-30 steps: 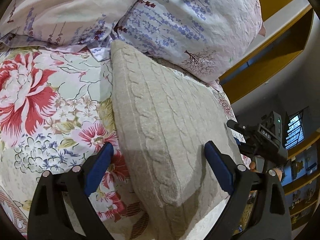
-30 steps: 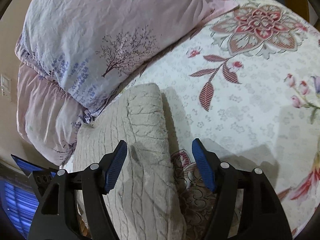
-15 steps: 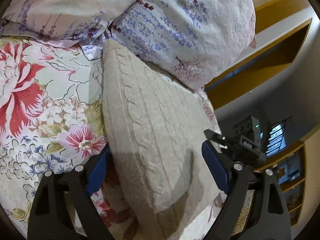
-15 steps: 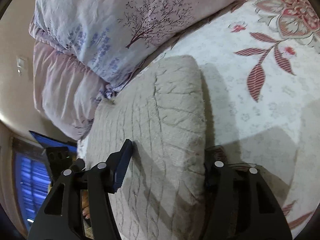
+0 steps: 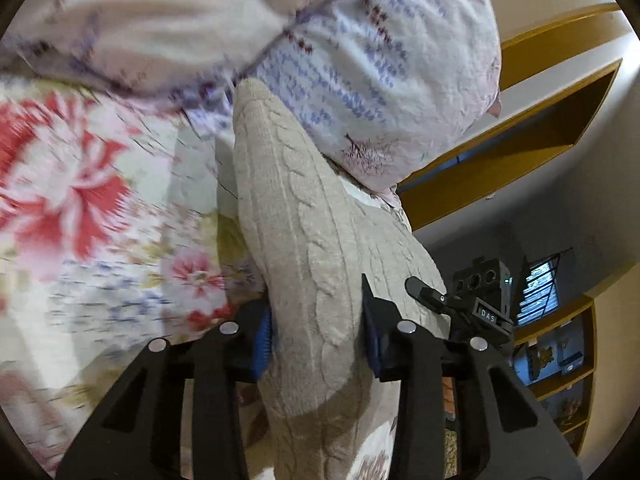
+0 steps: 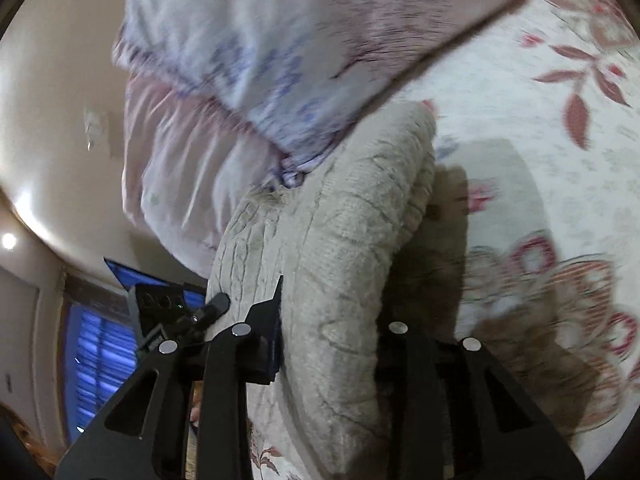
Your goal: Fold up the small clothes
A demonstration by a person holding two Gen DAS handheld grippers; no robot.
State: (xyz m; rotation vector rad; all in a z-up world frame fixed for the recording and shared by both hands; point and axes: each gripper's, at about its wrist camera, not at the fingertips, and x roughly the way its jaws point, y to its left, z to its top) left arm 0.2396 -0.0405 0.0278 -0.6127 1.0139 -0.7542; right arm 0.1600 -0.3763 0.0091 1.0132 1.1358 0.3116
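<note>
Left wrist view shows the left gripper [image 5: 316, 340] closed onto a folded beige cable-knit sweater [image 5: 312, 240], its blue-padded fingers [image 5: 262, 340] pressing into the thick knit from both sides, with the fabric bulging between them. The sweater stretches away from the gripper toward the head of the bed, where its far end touches a lavender-print pillow [image 5: 372, 60]. On the left lies the floral bedsheet [image 5: 88, 208], blurred, with large red and pink blooms. Past the sweater's right edge the right gripper [image 5: 472, 304] appears from the side, a black body with a small label, close against the knit. Behind it are a yellow wooden shelf [image 5: 520, 136] and a window [image 5: 536, 292].

Right wrist view shows the right gripper [image 6: 332, 344] clamped on the same sweater [image 6: 340, 248], here seen from its other side; the folded edge rises thick between the fingers [image 6: 276, 340], and the right-hand finger is mostly sunk in shadow beneath the fabric. The sweater's far end tucks under the pillow [image 6: 300, 40], and a second, pinkish pillow [image 6: 176, 152] sits beneath that one. The bedsheet [image 6: 540, 160] spreads to the right. At the left, the left gripper [image 6: 180, 312] shows beside the knit, in front of a blue-lit window [image 6: 96, 360].
</note>
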